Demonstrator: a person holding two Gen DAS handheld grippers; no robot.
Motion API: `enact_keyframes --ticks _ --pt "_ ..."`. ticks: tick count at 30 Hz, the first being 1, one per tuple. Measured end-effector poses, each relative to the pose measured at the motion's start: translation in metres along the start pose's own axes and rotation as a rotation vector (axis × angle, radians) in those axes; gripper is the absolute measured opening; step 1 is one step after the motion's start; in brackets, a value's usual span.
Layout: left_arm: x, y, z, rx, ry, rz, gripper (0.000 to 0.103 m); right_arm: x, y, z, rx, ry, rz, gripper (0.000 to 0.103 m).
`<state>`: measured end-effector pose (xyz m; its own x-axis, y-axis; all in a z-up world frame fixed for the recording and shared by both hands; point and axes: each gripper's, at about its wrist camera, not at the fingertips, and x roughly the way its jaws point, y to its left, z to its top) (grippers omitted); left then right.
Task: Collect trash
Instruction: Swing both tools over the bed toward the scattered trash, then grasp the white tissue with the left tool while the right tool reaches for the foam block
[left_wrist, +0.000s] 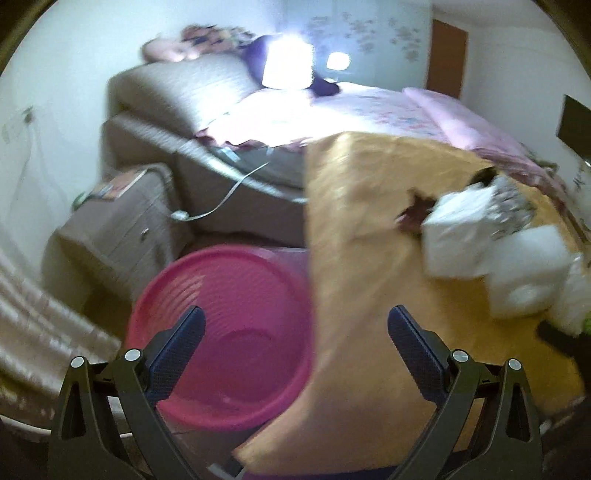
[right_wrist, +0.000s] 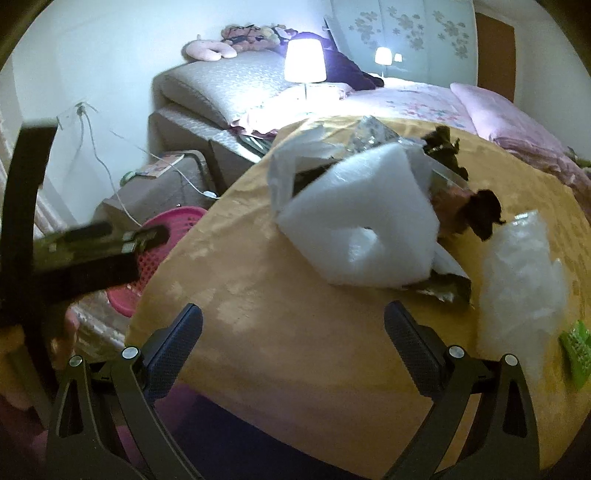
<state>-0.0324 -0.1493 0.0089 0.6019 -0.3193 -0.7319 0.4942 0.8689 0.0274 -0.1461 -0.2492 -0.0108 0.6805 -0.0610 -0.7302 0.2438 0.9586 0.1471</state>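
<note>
**A:** What do your claws do at this moment?

**B:** My left gripper (left_wrist: 295, 332) is spread wide and holds nothing. It hangs over the pink basket (left_wrist: 221, 332), which stands on the floor just beside the yellow cloth (left_wrist: 369, 258). My right gripper (right_wrist: 293, 330) is also spread and empty, above the near part of this cloth.

**A:** And the trash, where is it from the right claw?

**B:** The white foam block (right_wrist: 362, 218) lies ahead of it and a little to the right, resting on crumpled paper and dark scraps. A clear plastic bag (right_wrist: 521, 280) is further right, and a green wrapper (right_wrist: 576, 347) at the far right edge.

**A:** How will you take it well?

**B:** I think I should go forward to the foam first, close on one edge and not on the middle because it is bulky, then carry it left to the basket.
</note>
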Motion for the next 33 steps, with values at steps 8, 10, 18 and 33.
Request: enact_keyframes --ticks 8,10,18,33 --pt "0.005 -0.044 0.044 0.032 -0.010 -0.138 0.095 0.006 -0.010 -0.005 0.026 0.019 0.008 0.096" --pt "0.010 -0.055 0.050 0.051 0.005 -0.173 0.095 0.005 -0.011 -0.006 0.030 0.022 0.011 0.096" --pt "0.036 -0.071 0.056 0.075 0.072 -0.233 0.069 0.002 -0.015 -0.009 0.041 0.020 0.017 0.096" --pt "0.022 -0.058 0.041 0.083 0.084 -0.326 0.012 -0.012 -0.020 -0.013 0.053 -0.005 0.007 0.096"
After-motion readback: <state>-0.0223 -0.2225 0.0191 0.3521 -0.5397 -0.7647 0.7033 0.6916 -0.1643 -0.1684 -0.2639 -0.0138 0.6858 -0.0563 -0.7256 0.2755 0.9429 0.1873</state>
